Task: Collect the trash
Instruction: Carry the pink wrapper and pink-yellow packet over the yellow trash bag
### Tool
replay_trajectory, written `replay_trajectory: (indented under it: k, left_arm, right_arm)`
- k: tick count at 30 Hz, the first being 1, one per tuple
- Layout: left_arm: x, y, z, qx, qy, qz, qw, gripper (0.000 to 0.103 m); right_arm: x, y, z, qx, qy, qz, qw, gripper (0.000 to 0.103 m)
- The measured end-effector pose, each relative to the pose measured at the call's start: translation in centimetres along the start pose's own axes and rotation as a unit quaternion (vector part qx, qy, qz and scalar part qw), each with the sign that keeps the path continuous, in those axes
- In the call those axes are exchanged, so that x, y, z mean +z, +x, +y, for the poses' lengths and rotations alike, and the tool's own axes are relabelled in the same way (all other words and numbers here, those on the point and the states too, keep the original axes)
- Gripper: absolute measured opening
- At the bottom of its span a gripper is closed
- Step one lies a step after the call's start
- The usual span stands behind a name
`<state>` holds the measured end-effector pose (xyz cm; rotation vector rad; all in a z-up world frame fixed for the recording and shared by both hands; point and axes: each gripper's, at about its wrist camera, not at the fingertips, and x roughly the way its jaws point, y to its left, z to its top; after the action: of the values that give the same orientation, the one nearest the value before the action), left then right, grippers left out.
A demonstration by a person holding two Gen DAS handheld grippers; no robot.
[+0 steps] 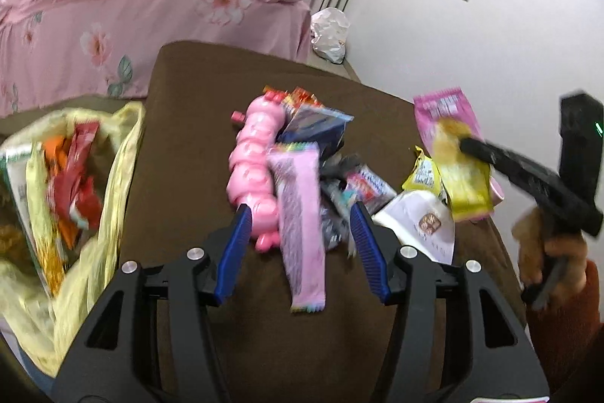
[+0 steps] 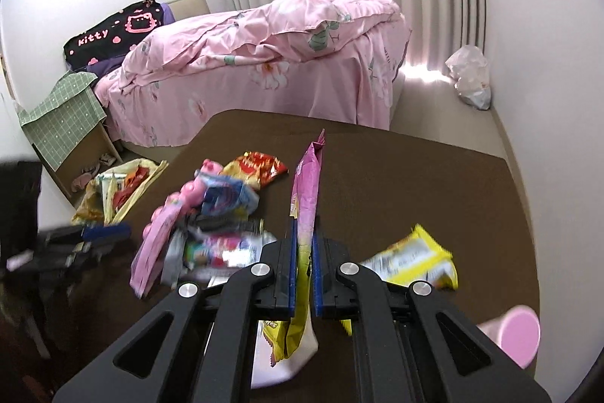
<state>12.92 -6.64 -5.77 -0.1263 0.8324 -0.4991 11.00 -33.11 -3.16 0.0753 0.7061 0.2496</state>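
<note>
Starting at the left edge of the left wrist view, a pale yellow plastic bag gapes open beside the brown table, with red, orange and white wrappers already inside it. Next to it, on the table's middle, lies a heap of trash: a pink segmented plastic toy, a long pink wrapper resting against it, a blue packet and several blurred foil wrappers. The left gripper hovers over this heap with its blue-padded jaws spread apart; the long pink wrapper lies between them, and the pads do not press on it. Further right, a small yellow wrapper and a white packet lie on the table. At the far right, the right gripper is clamped on a pink-and-yellow snack bag, which stands on edge between its closed jaws, lifted clear of the table. A pink cup sits near the table's right corner.
</note>
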Motion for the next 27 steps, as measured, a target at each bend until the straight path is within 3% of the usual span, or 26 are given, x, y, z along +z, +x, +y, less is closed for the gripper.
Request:
replay_trajectory:
  k: [9,11,12,14,21,27]
  left_arm:
    - [3.0,3.5,-0.2,0.008,-0.007,0.037,0.9993,0.051]
    - [3.1,3.9,-0.3,0.008,-0.007,0.044,0.999,0.043]
    - [3.0,4.1,-0.4,0.008,-0.006,0.047,0.9988,0.03]
    - [2.7,4.1,-0.3,0.011,-0.008,0.048,0.9988,0.026]
    - [2.1,0.9,-0.5,-0.01,-0.022,-0.004,0.9997,0.024]
    - [2.4,-4.0,-2.8,0.014,0.039,-0.084,0.9956,0.024]
  right_arm:
    - [-3.4,-2.5,0.1,0.005,0.008,-0.016,1.0,0.008]
    - [-3.8,-2.6,-0.1,0.01,0.014,-0.014,1.0,0.008]
    - [-3.9,-2.5,-0.1,0.013,0.017,-0.012,1.0,0.008]
    - [-4.2,-2.4,-0.2,0.016,0.021,-0.01,1.0,0.008]
    - [-4.6,-2.3,0.2,0.023,0.024,-0.009,0.999,0.008]
    - [-3.2,-3.9,1.9,0.024,0.008,-0.028,0.999,0.008]
